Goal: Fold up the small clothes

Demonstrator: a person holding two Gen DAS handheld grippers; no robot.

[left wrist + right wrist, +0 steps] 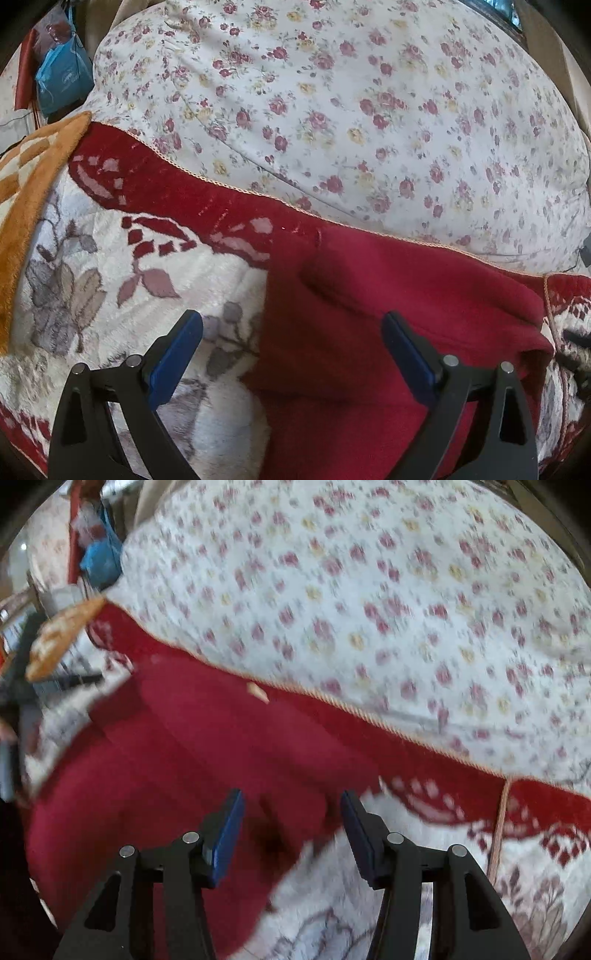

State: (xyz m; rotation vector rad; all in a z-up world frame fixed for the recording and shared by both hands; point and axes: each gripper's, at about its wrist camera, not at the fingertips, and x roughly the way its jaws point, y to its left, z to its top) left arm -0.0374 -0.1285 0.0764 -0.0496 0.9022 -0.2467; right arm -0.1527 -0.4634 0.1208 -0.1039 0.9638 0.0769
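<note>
Red garment flat on blanket, fold unfinished. Left hand-held gripper wide, empty; right hand-held gripper part-open, empty.

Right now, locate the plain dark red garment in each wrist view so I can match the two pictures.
Left wrist view: the red garment fills the lower centre and right, under the right-hand finger of the open left gripper.
Right wrist view: the same garment fills the lower left and centre, blurred, beyond the open right gripper.
Shared landmark: the floral sheet across the top.
</note>
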